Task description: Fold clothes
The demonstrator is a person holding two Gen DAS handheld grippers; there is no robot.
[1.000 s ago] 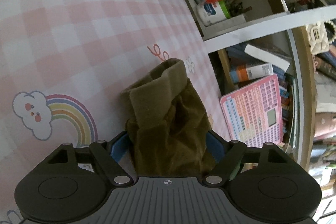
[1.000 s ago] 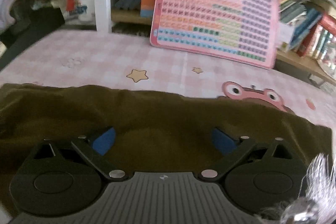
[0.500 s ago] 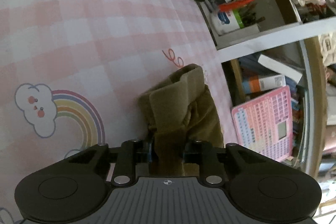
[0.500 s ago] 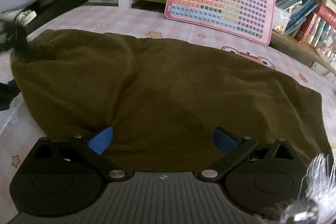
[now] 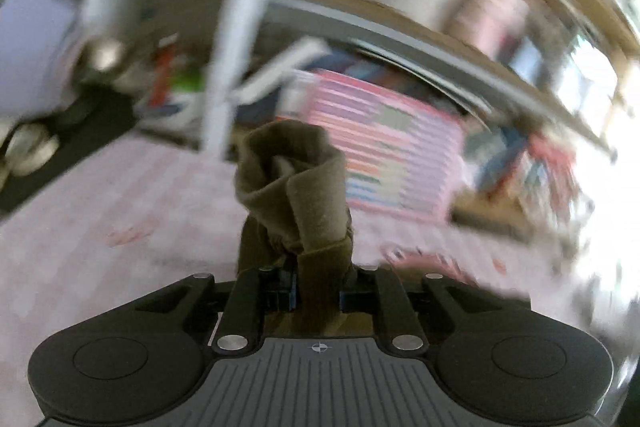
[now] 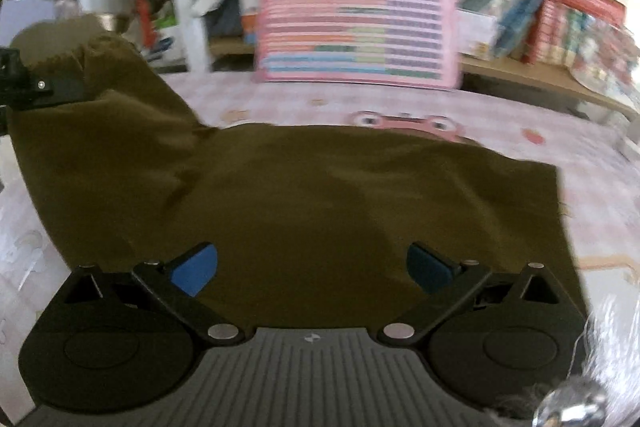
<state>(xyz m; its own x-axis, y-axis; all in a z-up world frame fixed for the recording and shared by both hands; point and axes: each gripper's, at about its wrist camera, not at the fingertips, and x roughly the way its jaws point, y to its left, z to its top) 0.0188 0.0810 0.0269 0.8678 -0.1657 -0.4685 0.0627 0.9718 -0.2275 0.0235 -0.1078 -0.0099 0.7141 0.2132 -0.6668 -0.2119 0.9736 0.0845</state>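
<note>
In the left wrist view, the left gripper (image 5: 318,297) pinches a bunched end of the brown garment (image 5: 294,187). Its jaws have just been closing, and the cloth is squeezed between them. The cloth sticks up in front of the camera, above the pink checked mat (image 5: 100,227). Everything behind it is very blurry. In the right wrist view, the right gripper (image 6: 312,269) has its jaws spread wide, with nothing pinched. The brown garment (image 6: 320,211) lies on the pink mat (image 6: 500,123) just in front of the blue pads (image 6: 194,269). Its left corner is lifted up at the left edge. A pink keyboard toy (image 6: 358,21) leans on the bookshelf (image 6: 540,71) behind.
</note>
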